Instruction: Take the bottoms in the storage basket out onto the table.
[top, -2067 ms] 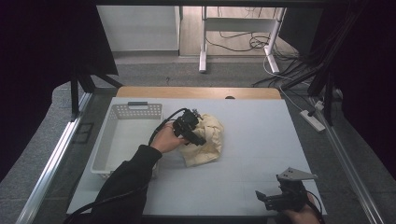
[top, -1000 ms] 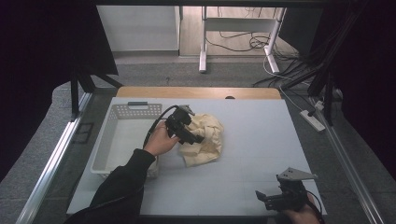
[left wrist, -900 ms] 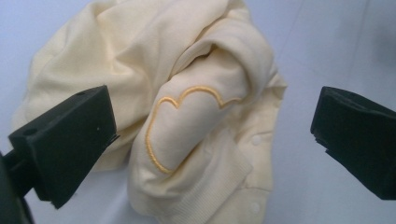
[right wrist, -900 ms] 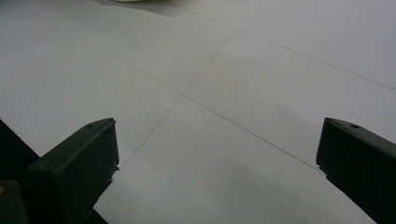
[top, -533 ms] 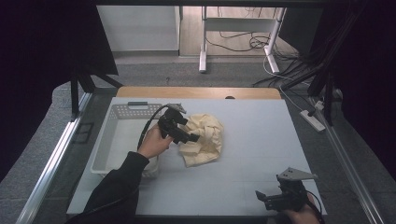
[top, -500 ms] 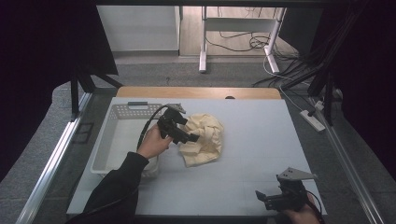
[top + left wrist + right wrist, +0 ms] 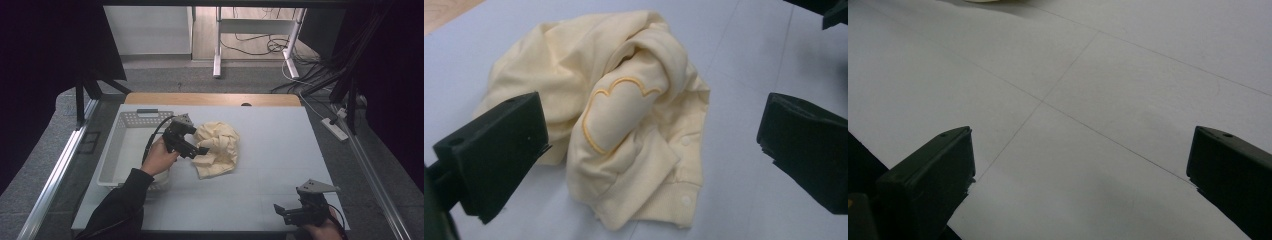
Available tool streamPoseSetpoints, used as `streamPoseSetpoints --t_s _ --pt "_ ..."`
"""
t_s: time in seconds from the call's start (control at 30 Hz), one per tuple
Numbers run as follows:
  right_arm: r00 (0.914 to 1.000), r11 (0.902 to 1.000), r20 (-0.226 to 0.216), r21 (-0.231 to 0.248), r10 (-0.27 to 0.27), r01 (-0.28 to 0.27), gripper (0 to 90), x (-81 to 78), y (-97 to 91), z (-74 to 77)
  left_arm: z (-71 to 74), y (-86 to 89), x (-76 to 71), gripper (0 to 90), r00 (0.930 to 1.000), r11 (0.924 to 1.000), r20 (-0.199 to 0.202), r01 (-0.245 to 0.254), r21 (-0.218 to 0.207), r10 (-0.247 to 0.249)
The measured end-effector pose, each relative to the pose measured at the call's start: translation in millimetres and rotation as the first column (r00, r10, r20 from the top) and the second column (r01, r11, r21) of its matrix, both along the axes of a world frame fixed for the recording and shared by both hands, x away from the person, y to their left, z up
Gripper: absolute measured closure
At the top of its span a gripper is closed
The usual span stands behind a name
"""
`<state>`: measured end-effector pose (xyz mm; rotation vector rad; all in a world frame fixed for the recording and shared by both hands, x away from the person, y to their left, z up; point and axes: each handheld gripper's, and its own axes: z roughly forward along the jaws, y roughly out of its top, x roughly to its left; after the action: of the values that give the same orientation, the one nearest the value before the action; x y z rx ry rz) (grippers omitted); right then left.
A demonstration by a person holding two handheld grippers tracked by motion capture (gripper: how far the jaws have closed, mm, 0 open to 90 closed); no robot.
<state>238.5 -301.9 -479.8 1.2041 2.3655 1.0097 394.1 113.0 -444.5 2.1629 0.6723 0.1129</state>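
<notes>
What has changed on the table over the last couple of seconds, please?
The left gripper has drawn back from over the crumpled cream garment toward the white basket, its jaws open and empty. The garment stayed in its place, and the right gripper stayed open at the table's near right corner.

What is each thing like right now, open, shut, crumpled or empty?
Left gripper: open, jaws wide apart, holding nothing.
Right gripper: open, holding nothing, near the table's front edge.
Pale yellow garment: crumpled in a heap on the table.
White basket: upright; looks empty.
</notes>
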Motion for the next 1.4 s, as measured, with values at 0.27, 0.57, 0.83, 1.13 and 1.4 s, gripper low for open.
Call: streamPoseSetpoints --t_s 0.27,0.57,0.83,1.13,1.4 --pt "1.0 0.9999 0.002 0.007 -0.007 0.007 0.0 0.0 -0.6 0.1 -0.8 11.5 -7.0 0.0 0.9996 0.9991 -0.017 -0.021 -0.037 0.021" --pt "0.9998 0.9997 0.001 0.019 -0.018 0.018 0.0 0.0 -1.6 0.6 0.1 24.7 -14.6 0.0 0.999 0.9976 -0.012 -0.045 -0.053 0.044" --pt "0.9997 0.9995 0.003 0.02 -0.025 0.025 0.0 0.0 -2.2 1.0 -4.5 30.2 -21.3 0.0 0.998 0.9973 -0.018 -0.061 -0.042 0.06" --pt "0.9997 0.9993 0.008 0.028 -0.025 0.025 0.0 -0.2 -2.7 1.2 -5.9 38.8 -28.8 0.0 0.9963 0.9955 -0.024 -0.083 -0.046 0.082" --pt "0.9998 0.9992 0.01 0.036 -0.017 0.017 0.0 -0.3 -2.8 1.5 -5.4 45.1 -34.4 0.0 0.9944 0.9945 -0.044 -0.098 -0.037 0.096"
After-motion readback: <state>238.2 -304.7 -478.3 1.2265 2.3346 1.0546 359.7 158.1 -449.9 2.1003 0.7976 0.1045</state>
